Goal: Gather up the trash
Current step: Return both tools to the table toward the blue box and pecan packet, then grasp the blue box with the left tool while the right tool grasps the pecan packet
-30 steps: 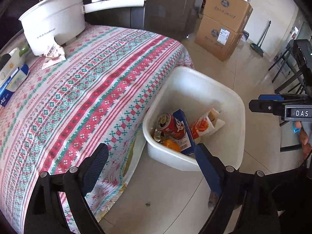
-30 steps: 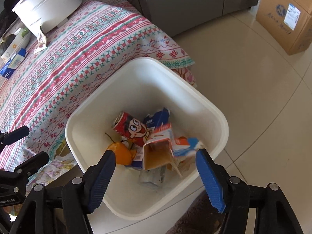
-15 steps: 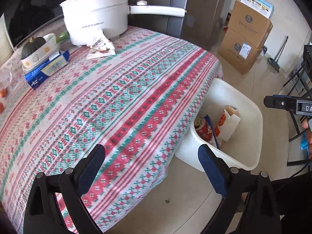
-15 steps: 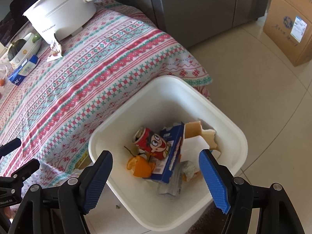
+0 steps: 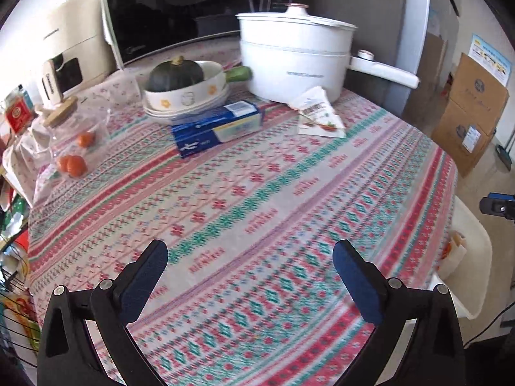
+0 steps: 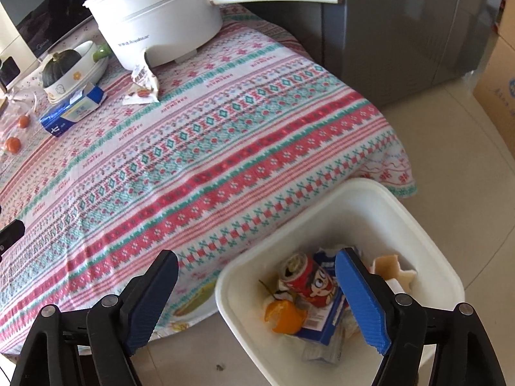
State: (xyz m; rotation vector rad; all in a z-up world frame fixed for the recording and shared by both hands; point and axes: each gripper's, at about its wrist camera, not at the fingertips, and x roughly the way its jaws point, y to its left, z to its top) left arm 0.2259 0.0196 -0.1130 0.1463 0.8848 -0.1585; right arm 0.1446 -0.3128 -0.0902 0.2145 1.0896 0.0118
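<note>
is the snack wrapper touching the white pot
Touching. In the right wrist view the crumpled wrapper leans up against the white pot wall with no gap; the left wrist view agrees.

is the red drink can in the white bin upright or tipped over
Tipped over: the red cartoon-printed drink can lies on its side atop the trash in the white plastic bin.

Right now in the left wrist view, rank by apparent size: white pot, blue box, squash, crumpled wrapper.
1. White pot, clearly largest.
2. Blue box.
3. Squash and crumpled wrapper look about alike; the squash sits partly hidden in its bowl, so no ranking between them.
</note>
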